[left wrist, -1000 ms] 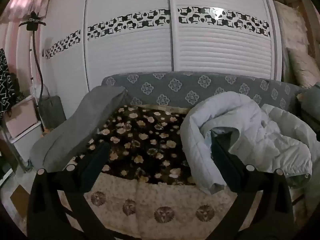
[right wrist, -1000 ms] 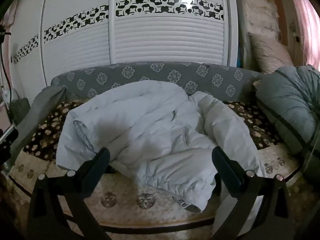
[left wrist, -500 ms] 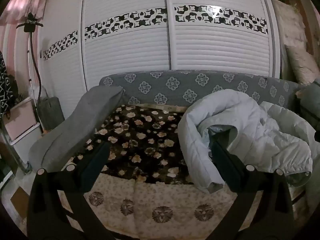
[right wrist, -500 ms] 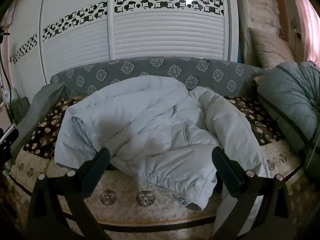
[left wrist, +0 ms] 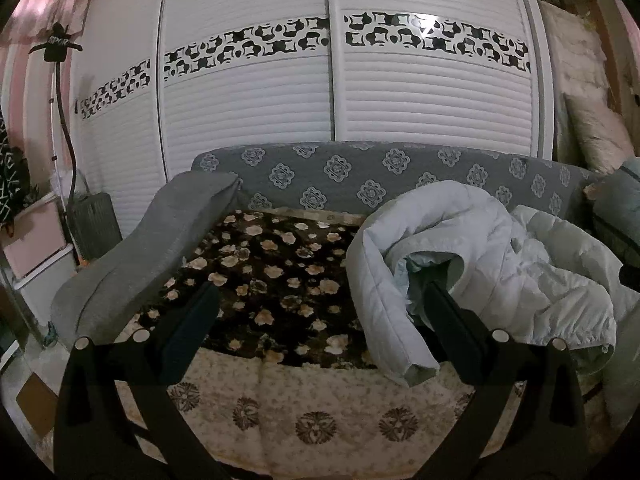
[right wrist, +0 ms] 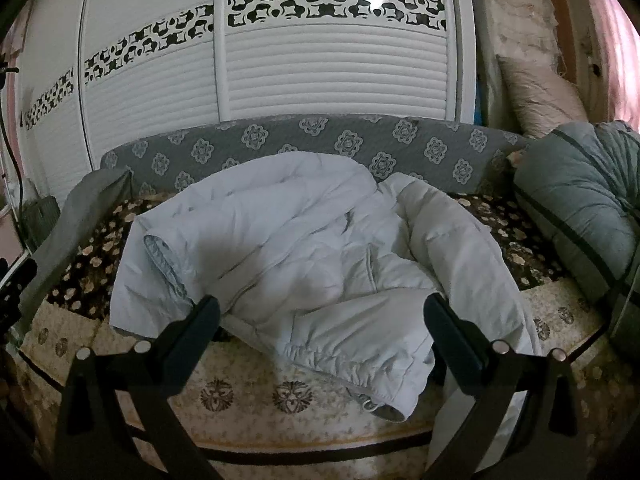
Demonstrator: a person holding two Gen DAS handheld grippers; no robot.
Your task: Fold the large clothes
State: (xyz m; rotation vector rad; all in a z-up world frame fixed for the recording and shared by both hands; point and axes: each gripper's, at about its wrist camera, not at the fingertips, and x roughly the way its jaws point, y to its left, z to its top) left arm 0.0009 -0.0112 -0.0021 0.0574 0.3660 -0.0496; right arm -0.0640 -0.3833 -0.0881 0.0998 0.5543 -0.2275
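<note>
so the pale blue-white quilted puffer jacket [right wrist: 304, 264] lies crumpled on the floral-covered sofa [left wrist: 280, 272], unfolded, and both the left gripper [left wrist: 320, 312] and right gripper [right wrist: 320, 312] hover before the sofa, fingers spread wide and empty, likely to choose a hold.

Right gripper [right wrist: 320, 314] jaws wide apart, empty, above the sofa [right wrist: 344, 144]; pale puffer jacket [right wrist: 304, 248] lies crumpled there.
</note>
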